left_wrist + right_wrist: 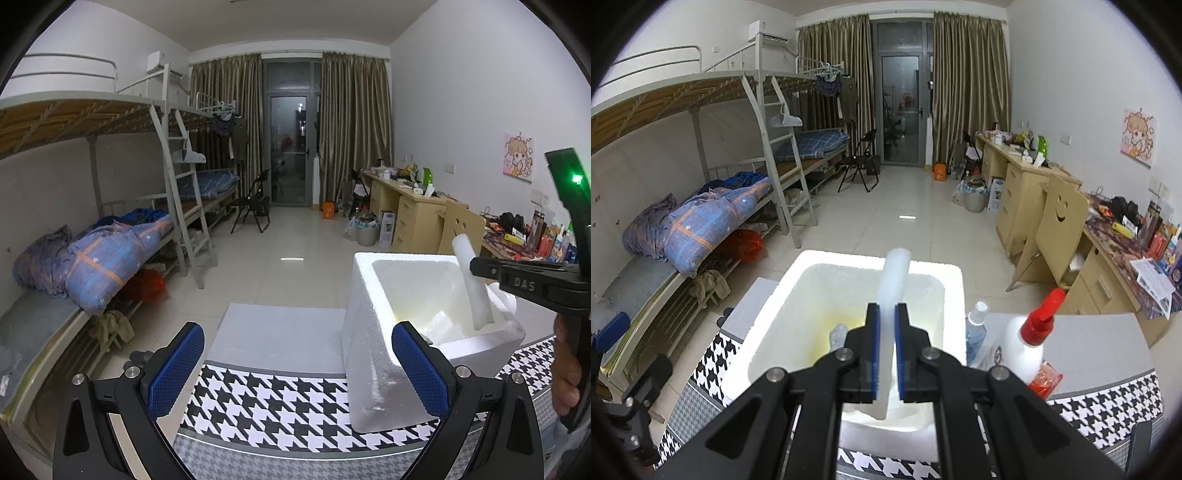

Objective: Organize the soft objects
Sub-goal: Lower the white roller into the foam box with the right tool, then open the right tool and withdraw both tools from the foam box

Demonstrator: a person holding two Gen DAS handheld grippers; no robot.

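An open white styrofoam box (369,362) (812,262) stands on the houndstooth table cloth (258,406). My right gripper (886,321) (474,267) is shut on a bent white foam strip (895,273) (476,295). The strip's lower end reaches down into the box. A small grey soft thing (838,334) lies on the box's yellowed floor. My left gripper (299,369) is open at the box's near left corner, and its right pad (421,369) sits close to the box wall without pressing it.
A flat white foam lid (280,332) lies left of the box. A red-capped spray bottle (1034,332) and a small clear bottle (977,325) stand right of it. Bunk beds (110,240) line the left wall and cluttered desks (1034,184) the right, with tiled floor between.
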